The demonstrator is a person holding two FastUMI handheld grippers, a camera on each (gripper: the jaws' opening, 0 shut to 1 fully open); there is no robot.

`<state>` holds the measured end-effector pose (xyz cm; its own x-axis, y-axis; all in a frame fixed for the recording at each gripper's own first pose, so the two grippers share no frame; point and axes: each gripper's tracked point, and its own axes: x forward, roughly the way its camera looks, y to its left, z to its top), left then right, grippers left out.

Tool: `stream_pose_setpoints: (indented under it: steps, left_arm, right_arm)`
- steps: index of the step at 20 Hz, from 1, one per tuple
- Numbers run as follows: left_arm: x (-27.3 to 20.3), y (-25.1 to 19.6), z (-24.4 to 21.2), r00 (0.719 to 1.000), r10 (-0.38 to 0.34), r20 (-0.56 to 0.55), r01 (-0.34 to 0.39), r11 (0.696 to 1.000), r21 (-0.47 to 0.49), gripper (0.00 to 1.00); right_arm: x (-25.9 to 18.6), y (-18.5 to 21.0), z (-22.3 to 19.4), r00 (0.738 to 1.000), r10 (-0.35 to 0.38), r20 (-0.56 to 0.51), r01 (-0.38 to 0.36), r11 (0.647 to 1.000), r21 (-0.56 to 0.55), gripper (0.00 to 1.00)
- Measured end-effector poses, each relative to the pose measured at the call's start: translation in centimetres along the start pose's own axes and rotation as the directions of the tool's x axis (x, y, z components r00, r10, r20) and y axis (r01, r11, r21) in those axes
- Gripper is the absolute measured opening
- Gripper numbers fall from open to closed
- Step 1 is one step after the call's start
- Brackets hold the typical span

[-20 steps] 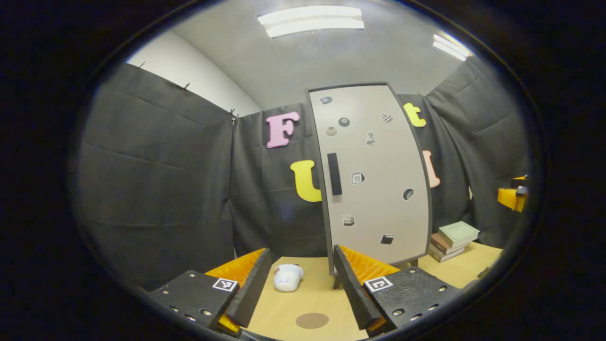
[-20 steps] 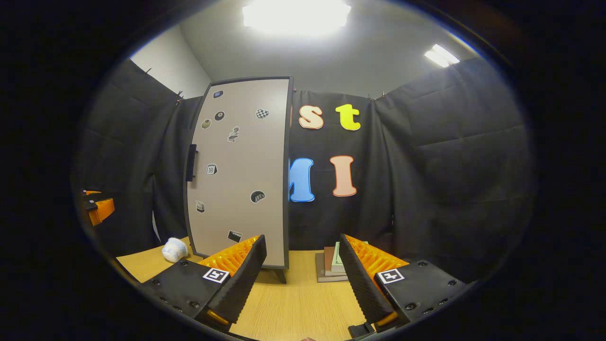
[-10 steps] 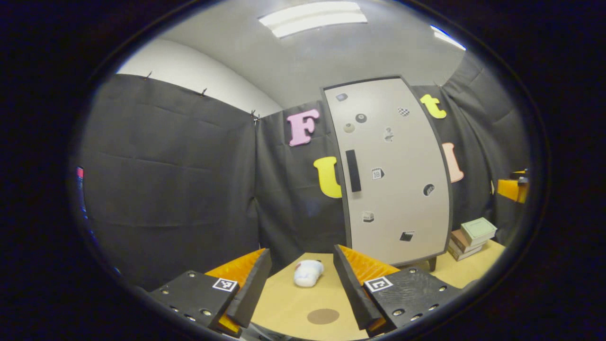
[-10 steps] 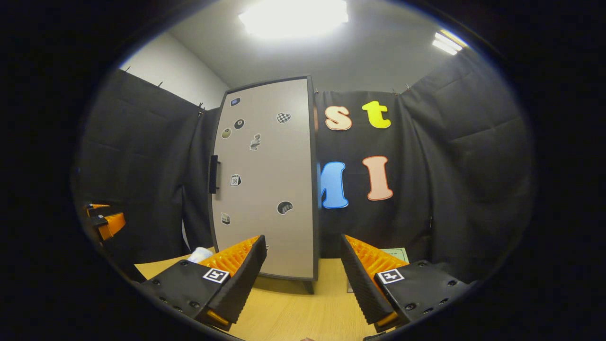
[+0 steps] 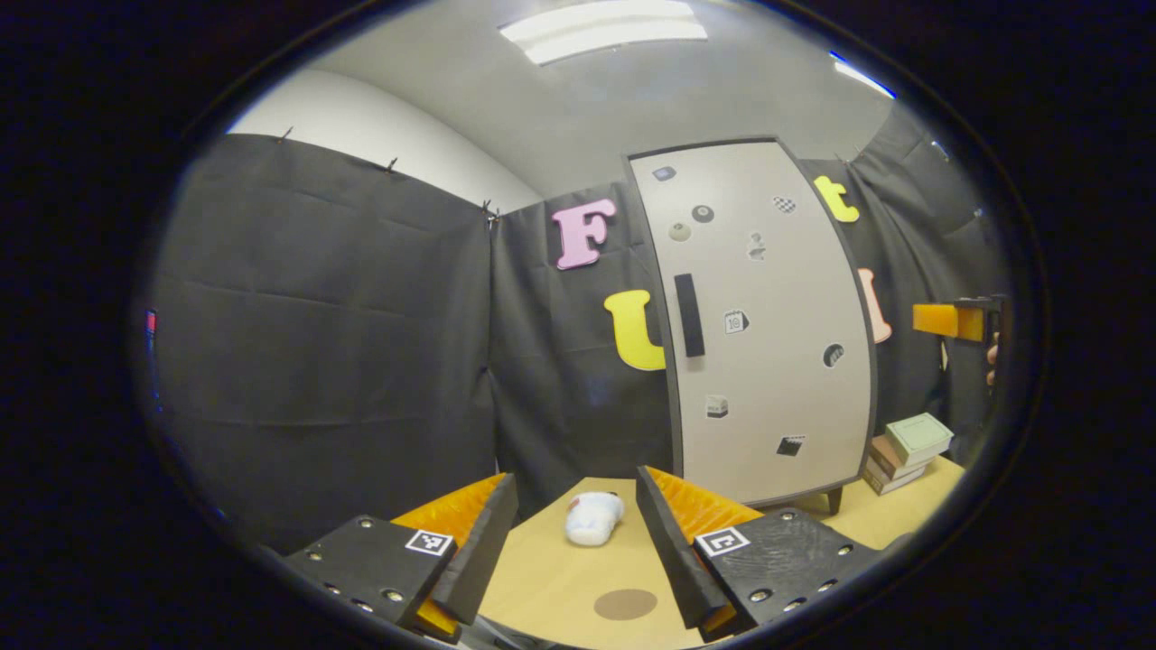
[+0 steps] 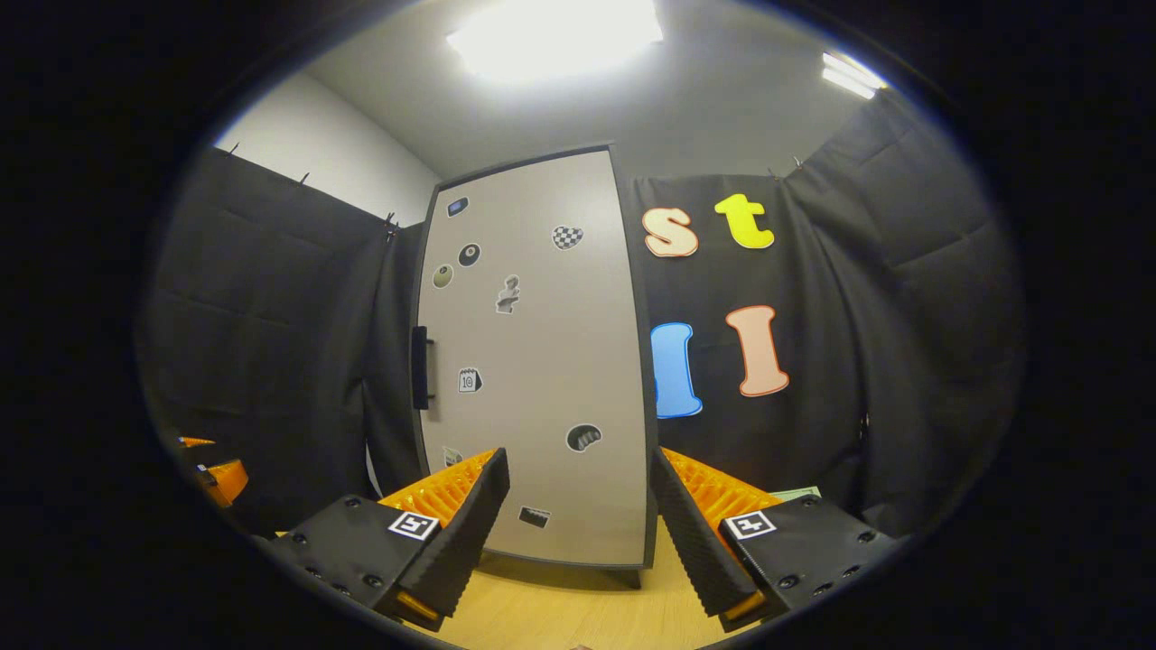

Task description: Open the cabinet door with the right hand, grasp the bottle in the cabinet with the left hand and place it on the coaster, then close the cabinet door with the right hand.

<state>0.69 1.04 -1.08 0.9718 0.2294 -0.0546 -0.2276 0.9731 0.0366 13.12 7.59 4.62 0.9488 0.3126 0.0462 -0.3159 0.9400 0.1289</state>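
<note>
A tall grey cabinet (image 5: 768, 361) stands on the wooden table, its door (image 6: 542, 379) shut and dotted with small stickers. A dark handle (image 5: 689, 315) runs along the door's left edge; the handle (image 6: 420, 367) appears left of centre in the right gripper view. The bottle is hidden inside. A round brown coaster (image 5: 625, 604) lies on the table just ahead of my left gripper (image 5: 569, 551), which is open and empty. My right gripper (image 6: 578, 533) is open, raised in front of the door's lower part, apart from it. The right gripper (image 5: 957, 320) also appears at the far right of the left gripper view.
A white crumpled object (image 5: 591, 519) lies on the table (image 5: 551, 587) beyond the coaster, left of the cabinet. A stack of books (image 5: 908, 447) sits right of the cabinet. Black cloth walls close the booth behind and at both sides.
My right gripper has risen and come nearer the cabinet door, which now looks larger. The left gripper view has swung left, so the cabinet sits farther right in it.
</note>
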Motion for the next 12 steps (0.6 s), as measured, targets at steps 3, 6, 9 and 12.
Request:
stream_pose_setpoints:
  steps: [3, 6, 9, 12]
  left_arm:
    - [1.8, 2.5, -0.8, 1.000, 0.017, -0.006, -0.017, 1.000, -0.009, 0.82]
    - [3.0, 5.4, -1.6, 0.999, 0.044, -0.013, -0.044, 0.999, -0.014, 0.82]
    - [4.3, 8.2, -2.6, 0.997, 0.071, -0.021, -0.071, 0.997, -0.011, 0.82]
    - [5.1, 10.9, -3.7, 0.995, 0.099, -0.031, -0.099, 0.995, 0.005, 0.80]
  right_arm:
    - [2.5, 3.0, 1.2, 1.000, 0.023, 0.014, -0.023, 0.999, -0.023, 0.99]
    - [5.1, 6.5, 2.0, 0.998, 0.054, 0.022, -0.053, 0.998, -0.033, 0.99]
    - [7.8, 9.9, 2.4, 0.996, 0.088, 0.020, -0.087, 0.995, -0.038, 0.99]
    - [10.0, 13.0, 2.3, 0.994, 0.110, 0.011, -0.110, 0.993, -0.042, 0.99]
